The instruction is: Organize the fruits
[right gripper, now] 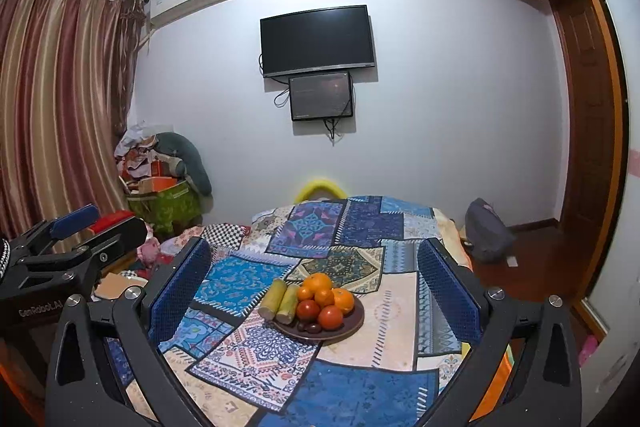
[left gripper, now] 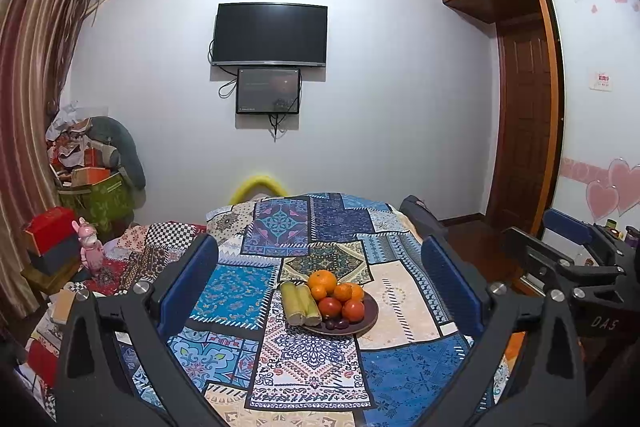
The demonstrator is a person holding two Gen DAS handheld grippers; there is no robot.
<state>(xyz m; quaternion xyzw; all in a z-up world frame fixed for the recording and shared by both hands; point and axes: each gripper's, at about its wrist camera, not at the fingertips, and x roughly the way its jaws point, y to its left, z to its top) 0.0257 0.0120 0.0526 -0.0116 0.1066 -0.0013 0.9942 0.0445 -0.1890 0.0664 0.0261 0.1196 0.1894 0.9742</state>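
Observation:
A dark round plate (left gripper: 370,311) (right gripper: 354,323) sits mid-table on a blue patchwork cloth. It holds a pile of oranges (left gripper: 322,281) (right gripper: 317,282), two red tomatoes (left gripper: 353,309) (right gripper: 331,317), two pale green-yellow stalk pieces (left gripper: 299,303) (right gripper: 280,299) leaning over its left rim, and some small dark fruits (left gripper: 336,324) (right gripper: 310,327) at the front. My left gripper (left gripper: 320,287) is open, held back from the plate, its blue pads wide apart. My right gripper (right gripper: 316,287) is likewise open and empty. Each gripper shows at the edge of the other's view.
The patchwork cloth (left gripper: 304,363) (right gripper: 360,379) covers the whole table. Boxes, a pink figurine (left gripper: 90,245) and a green bag of clutter (right gripper: 166,205) crowd the left side by the curtain. A grey backpack (right gripper: 486,231) lies on the floor right, near a wooden wardrobe (left gripper: 524,107).

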